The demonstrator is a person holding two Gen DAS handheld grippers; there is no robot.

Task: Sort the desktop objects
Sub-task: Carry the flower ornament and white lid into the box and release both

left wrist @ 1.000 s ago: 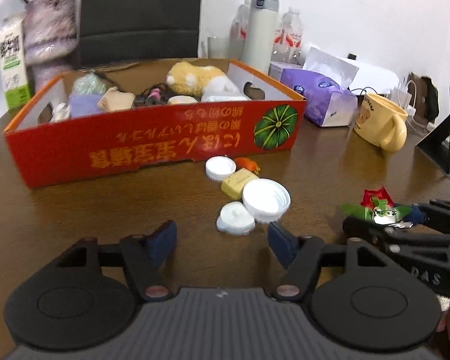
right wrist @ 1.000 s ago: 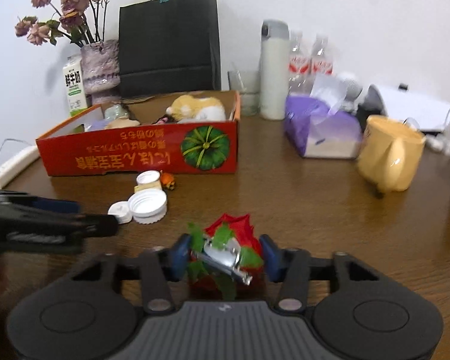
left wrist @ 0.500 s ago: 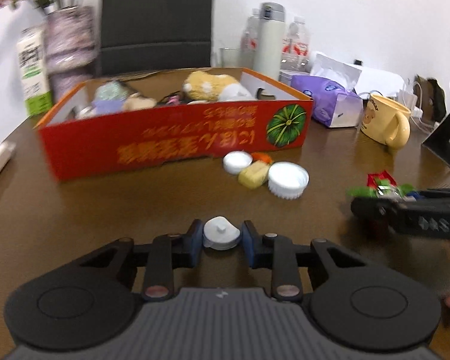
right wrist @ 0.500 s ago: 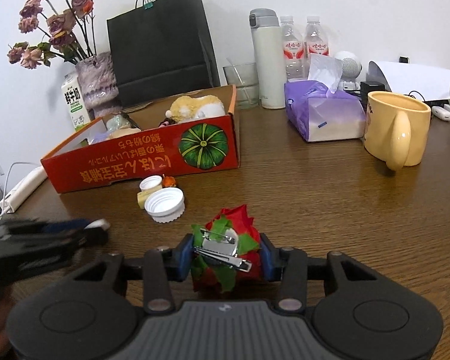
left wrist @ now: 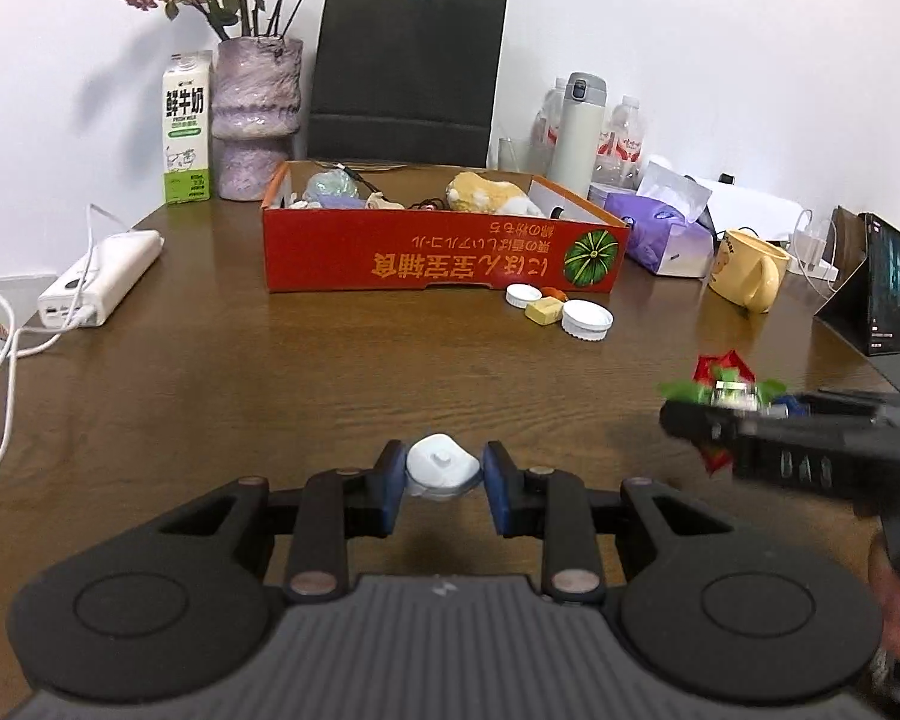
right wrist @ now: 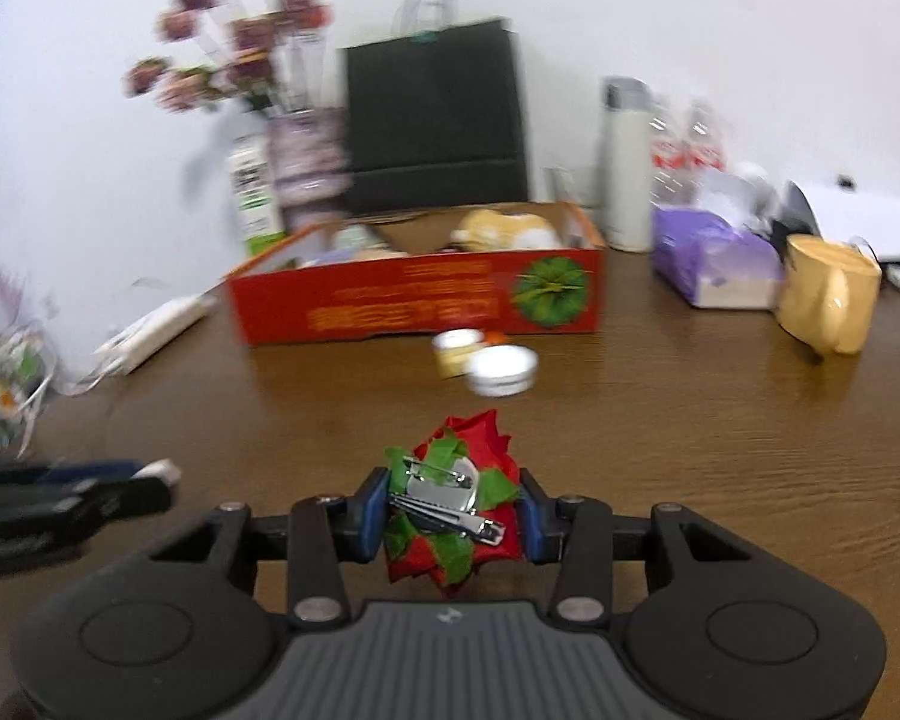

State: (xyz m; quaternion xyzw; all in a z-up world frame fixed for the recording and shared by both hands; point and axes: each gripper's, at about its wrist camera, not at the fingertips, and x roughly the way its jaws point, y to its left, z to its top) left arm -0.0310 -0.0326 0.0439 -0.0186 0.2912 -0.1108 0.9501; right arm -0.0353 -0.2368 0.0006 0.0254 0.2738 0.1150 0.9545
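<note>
I've got the left gripper [left wrist: 443,474] low centre of its cam, blue pads clamped on a small white cap [left wrist: 442,468], held just above the brown table [left wrist: 270,384]. Right gripper [right wrist: 453,513] sits low centre in its own view, pads pinching a red fabric rose clip [right wrist: 462,498] w/ green leaves and a metal clasp facing the lens; same gripper shows at right edge of the left cam, rose sticking out its tip. Red cardboard box [left wrist: 438,261] is mid-frame, upper centre, w/ a plush toy [left wrist: 486,195] and misc bits inside. Just in front of its right corner: two white lids [left wrist: 587,319], a pale yellow block [left wrist: 543,311] between them, and sth small & orange I can't ID. Yellow mug [left wrist: 747,279] and purple tissue pack [left wrist: 660,237] further right. Right cam is motion-blurred.
</note>
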